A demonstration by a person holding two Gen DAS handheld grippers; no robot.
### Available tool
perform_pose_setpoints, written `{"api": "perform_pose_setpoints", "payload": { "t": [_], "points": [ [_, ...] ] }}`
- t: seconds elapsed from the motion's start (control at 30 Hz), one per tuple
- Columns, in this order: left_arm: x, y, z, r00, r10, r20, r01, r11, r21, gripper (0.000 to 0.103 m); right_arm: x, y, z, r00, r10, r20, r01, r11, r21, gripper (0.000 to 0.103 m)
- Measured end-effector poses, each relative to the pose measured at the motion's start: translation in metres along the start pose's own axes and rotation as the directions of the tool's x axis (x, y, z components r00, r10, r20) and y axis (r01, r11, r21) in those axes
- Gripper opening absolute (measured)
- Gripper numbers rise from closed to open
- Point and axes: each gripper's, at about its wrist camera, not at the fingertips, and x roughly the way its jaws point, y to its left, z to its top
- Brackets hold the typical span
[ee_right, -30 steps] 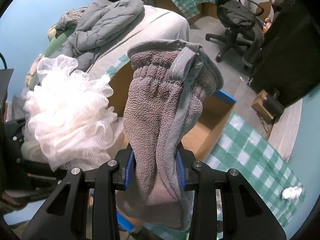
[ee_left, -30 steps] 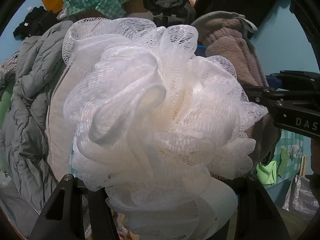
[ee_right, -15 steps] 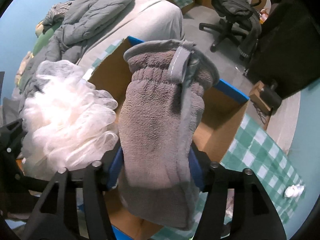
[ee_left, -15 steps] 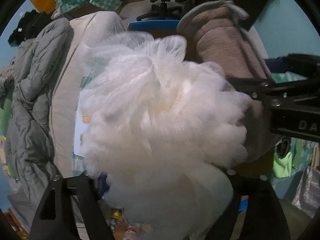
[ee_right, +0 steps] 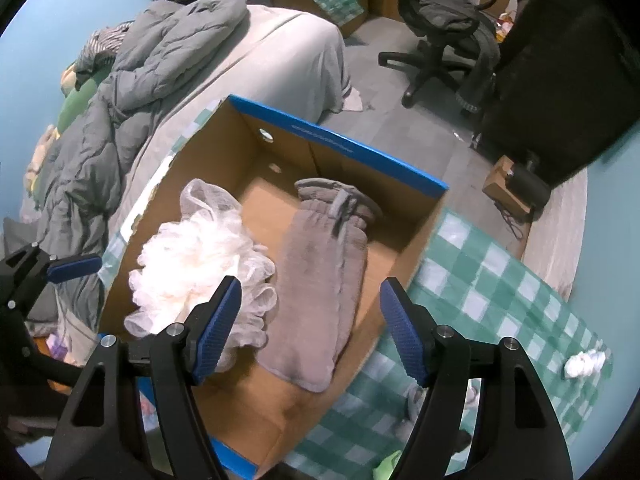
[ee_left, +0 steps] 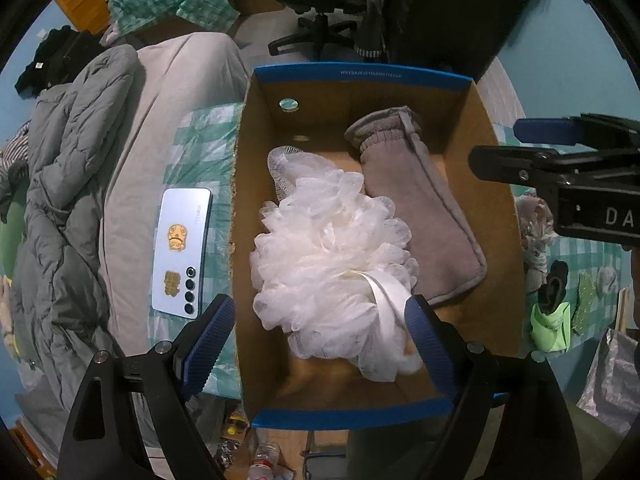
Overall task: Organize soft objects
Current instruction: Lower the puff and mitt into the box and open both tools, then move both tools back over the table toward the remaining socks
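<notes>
Both grippers have let go: the loofah [ee_left: 332, 256] and mitt [ee_left: 420, 208] now lie side by side in the box [ee_left: 360, 72].

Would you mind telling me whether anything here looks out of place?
The sponge and mitt lie neatly side by side in the box. The one odd item is a phone, a hard object lying face down on the checked cloth left of the box.

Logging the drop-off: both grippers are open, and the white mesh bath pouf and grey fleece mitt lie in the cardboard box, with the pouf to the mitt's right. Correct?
Not quite. The white mesh bath pouf lies left of the grey fleece mitt, as both wrist views show. The rest holds: both sit in the cardboard box, and the left gripper and right gripper are open.
</notes>
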Motion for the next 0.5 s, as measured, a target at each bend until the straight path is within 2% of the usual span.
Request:
{"api": "perform_pose_setpoints", "payload": {
  "t": [0.27,0.5],
  "points": [
    [-0.012,0.001,-0.004,1.0,-0.02,0.023,0.02,0.999,-0.028,0.088,-0.014,-0.011,-0.013,1.0,-0.014,0.006,0.014,1.0,0.009,0.073],
    [-0.021,-0.015,-0.007,0.999,-0.029,0.038,0.03,0.999,-0.016,0.088,-0.033,-0.022,-0.03,0.999,-0.038,0.025,0.038,0.999,0.008,0.074]
  ]
}}
